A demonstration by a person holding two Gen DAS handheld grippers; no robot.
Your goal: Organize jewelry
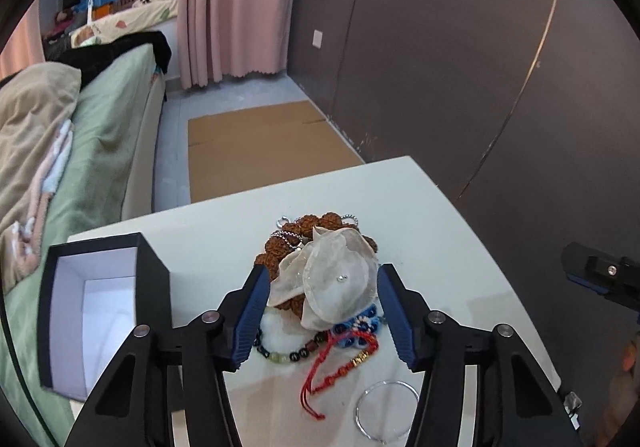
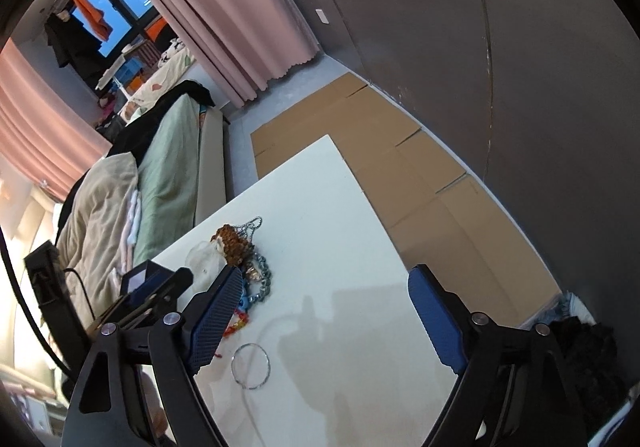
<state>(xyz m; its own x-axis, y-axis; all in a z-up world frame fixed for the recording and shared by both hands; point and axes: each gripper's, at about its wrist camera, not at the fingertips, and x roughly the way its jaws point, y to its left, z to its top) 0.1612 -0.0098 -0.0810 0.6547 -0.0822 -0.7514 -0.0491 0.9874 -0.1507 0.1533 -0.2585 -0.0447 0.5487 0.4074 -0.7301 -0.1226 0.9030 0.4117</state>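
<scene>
A heap of jewelry lies on the white table [image 1: 440,215]. On top is a sheer white fabric flower [image 1: 332,279], over brown seed beads [image 1: 316,225] and a steel chain [image 1: 286,235]. In front lie a dark bead bracelet [image 1: 286,356], a red cord bracelet [image 1: 340,363], blue beads [image 1: 352,333] and a thin silver bangle [image 1: 386,413]. My left gripper [image 1: 322,307] is open, its fingers on either side of the flower, apart from it. My right gripper [image 2: 326,311] is open and empty above bare table, right of the heap [image 2: 236,243] and bangle [image 2: 251,366].
An open black box with a white inside [image 1: 96,307] stands at the table's left edge. A bed with green and beige bedding [image 1: 80,151] is to the left. Flat cardboard [image 1: 260,151] lies on the floor beyond the table. A dark wall [image 1: 460,47] is on the right.
</scene>
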